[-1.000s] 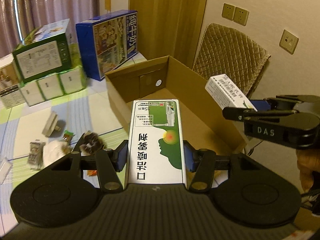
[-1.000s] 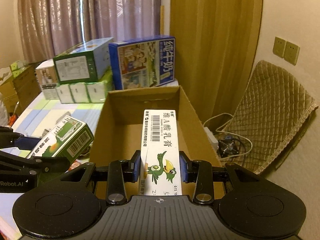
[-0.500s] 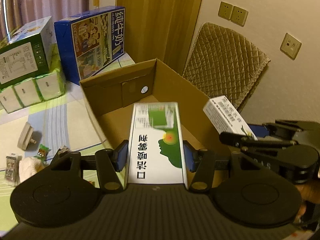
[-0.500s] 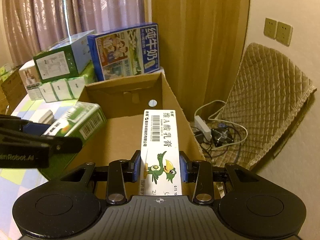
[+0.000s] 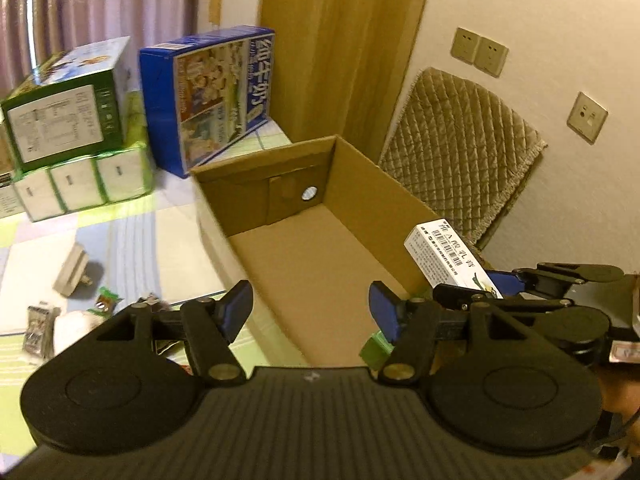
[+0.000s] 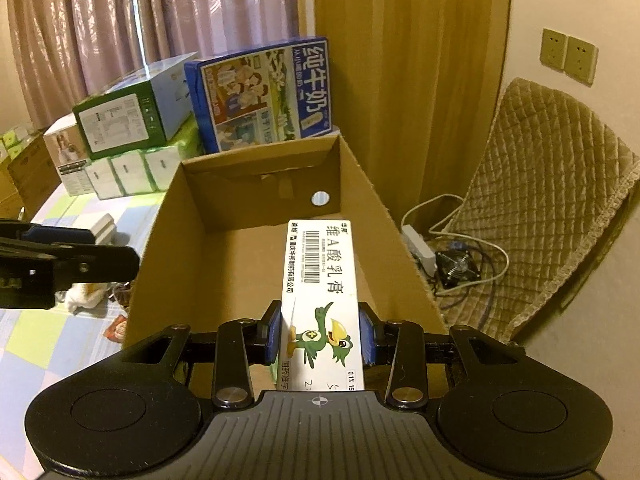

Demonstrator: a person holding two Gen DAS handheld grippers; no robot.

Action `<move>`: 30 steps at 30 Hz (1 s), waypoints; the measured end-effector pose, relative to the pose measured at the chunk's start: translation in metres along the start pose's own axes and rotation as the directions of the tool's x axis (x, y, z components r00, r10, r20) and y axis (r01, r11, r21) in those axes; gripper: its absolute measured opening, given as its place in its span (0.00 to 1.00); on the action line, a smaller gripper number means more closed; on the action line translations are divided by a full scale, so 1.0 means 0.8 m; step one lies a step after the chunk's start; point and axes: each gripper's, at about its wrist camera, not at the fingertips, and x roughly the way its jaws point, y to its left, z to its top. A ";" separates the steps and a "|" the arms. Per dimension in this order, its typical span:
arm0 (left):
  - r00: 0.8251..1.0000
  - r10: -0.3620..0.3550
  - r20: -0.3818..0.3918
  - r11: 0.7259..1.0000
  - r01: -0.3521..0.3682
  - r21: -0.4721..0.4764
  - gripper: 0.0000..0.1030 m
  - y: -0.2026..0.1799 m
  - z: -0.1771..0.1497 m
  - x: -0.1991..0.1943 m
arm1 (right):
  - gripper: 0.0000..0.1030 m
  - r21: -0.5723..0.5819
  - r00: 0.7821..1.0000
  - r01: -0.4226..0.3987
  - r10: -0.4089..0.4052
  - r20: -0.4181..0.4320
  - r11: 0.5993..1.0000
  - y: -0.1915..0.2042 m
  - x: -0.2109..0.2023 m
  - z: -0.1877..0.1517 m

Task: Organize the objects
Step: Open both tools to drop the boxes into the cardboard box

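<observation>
Brown cardboard box (image 5: 320, 248) sits right in front of both my tongs.
My left tongs (image 5: 310, 312) are spread wide with nothing in them, just above the near end of the box. A green box (image 5: 378, 350) peeks out below their right finger, down inside the box. My right tongs (image 6: 320, 334) squeeze a white box with a green bird (image 6: 322, 300), and it sticks out ahead of them over the box's right side.
</observation>
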 end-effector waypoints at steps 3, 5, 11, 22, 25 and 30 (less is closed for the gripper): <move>1.000 0.012 0.009 1.000 -0.012 -0.018 0.59 0.010 -0.006 -0.011 | 0.34 -0.006 1.000 -0.010 0.010 0.003 1.000 0.007 0.002 0.002; 1.000 0.019 0.012 0.999 -0.019 -0.032 0.59 0.016 -0.010 -0.016 | 0.35 -0.006 1.000 -0.017 0.017 0.010 1.000 0.011 0.004 0.004; 0.999 0.050 0.010 0.997 -0.049 -0.058 0.70 0.033 -0.027 -0.028 | 0.51 -0.017 0.999 -0.039 0.040 0.022 0.999 0.022 0.006 0.006; 0.997 0.082 0.003 0.990 -0.081 -0.114 0.76 0.056 -0.061 -0.066 | 0.62 -0.033 0.999 -0.038 0.039 0.020 0.999 0.051 -0.028 -0.008; 0.995 0.095 0.007 0.988 -0.093 -0.123 0.77 0.062 -0.069 -0.081 | 0.65 -0.045 0.999 -0.039 0.040 0.027 0.998 0.065 -0.043 -0.012; 0.993 0.119 0.019 0.984 -0.115 -0.135 0.81 0.071 -0.082 -0.106 | 0.69 -0.064 0.998 -0.046 0.049 0.040 0.997 0.089 -0.066 -0.019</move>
